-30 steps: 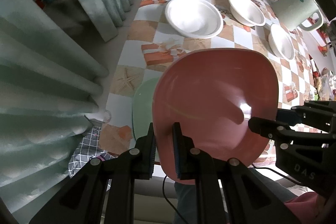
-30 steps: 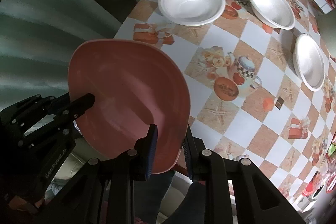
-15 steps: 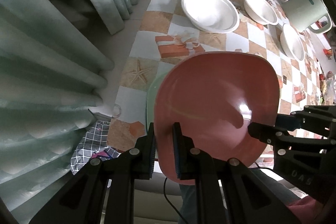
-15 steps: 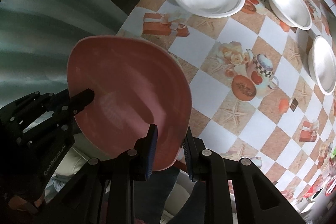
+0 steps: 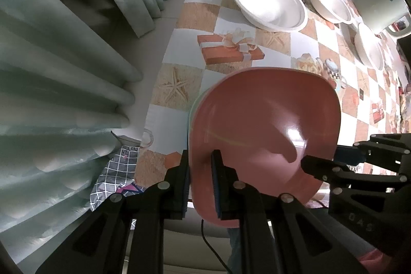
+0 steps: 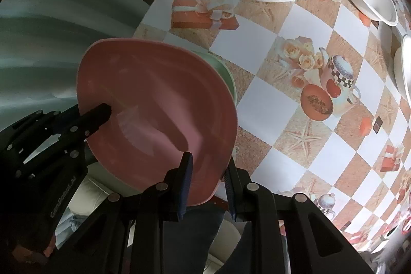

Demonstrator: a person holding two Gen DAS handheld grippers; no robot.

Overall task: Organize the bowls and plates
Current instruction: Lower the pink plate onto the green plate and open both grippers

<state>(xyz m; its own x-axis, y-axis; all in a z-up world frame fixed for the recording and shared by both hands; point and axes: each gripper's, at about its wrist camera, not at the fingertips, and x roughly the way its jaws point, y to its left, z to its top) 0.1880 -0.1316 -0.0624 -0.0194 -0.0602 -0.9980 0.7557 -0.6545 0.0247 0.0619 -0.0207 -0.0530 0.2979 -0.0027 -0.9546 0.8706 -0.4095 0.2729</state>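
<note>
Left gripper (image 5: 201,179) and right gripper (image 6: 206,181) both clamp near rim of pink plate (image 5: 262,130), held over green plate (image 6: 227,73) at table edge. Plate looks rigid, glossy, likely slippery; rim pinch suits. Beyond: white foam bowls (image 5: 269,7), probably light.

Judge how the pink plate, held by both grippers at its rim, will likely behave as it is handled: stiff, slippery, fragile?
The pink plate probably stays stiff: it keeps its shape though gripped only at two rim edges. Its glossy, reflective surface suggests it could slip if either grip loosens. It looks like plastic or melamine, so likely light and not very fragile, though that is uncertain.
</note>
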